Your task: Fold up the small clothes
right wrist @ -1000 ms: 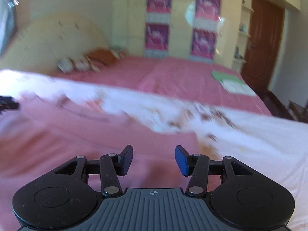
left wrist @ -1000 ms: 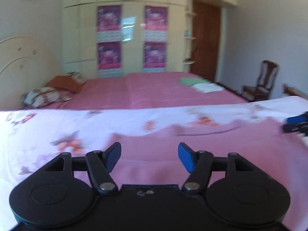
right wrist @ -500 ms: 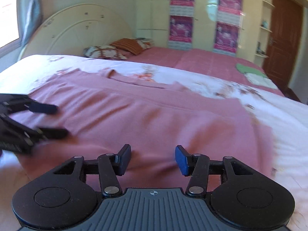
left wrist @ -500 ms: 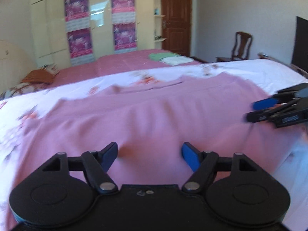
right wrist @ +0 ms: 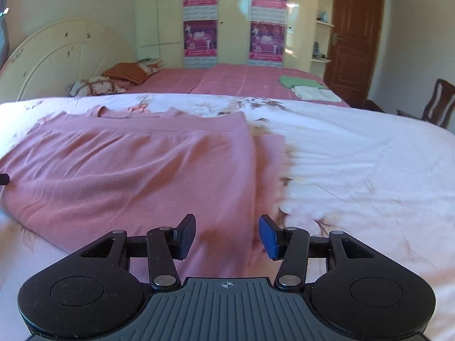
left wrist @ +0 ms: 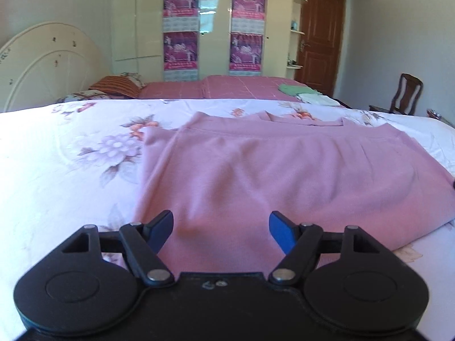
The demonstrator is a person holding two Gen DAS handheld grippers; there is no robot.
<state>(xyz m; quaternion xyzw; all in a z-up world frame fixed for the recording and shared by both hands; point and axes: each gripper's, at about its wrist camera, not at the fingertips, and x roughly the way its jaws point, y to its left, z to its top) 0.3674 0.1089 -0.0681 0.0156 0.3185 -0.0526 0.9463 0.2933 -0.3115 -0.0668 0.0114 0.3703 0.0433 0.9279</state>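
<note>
A pink garment point(left wrist: 284, 170) lies folded over on the white floral bedsheet point(left wrist: 57, 156), its collar at the far edge. My left gripper point(left wrist: 221, 227) is open and empty, just above the garment's near left part. In the right wrist view the same garment point(right wrist: 128, 164) fills the left half, with its right edge running down toward my right gripper point(right wrist: 227, 234), which is open and empty over the near right corner. A dark tip of the left gripper point(right wrist: 3, 179) shows at that view's left edge.
A second bed with a pink cover point(left wrist: 227, 88) stands behind, with pillows point(left wrist: 113, 86) at its head and folded green and white clothes point(left wrist: 307, 93) on it. A wardrobe with posters, a brown door point(left wrist: 321, 37) and a wooden chair point(left wrist: 406, 93) stand beyond.
Both grippers have drawn back toward the near edge of the bed and apart from each other. The views now sit steady, looking along the garment; both stay open.
</note>
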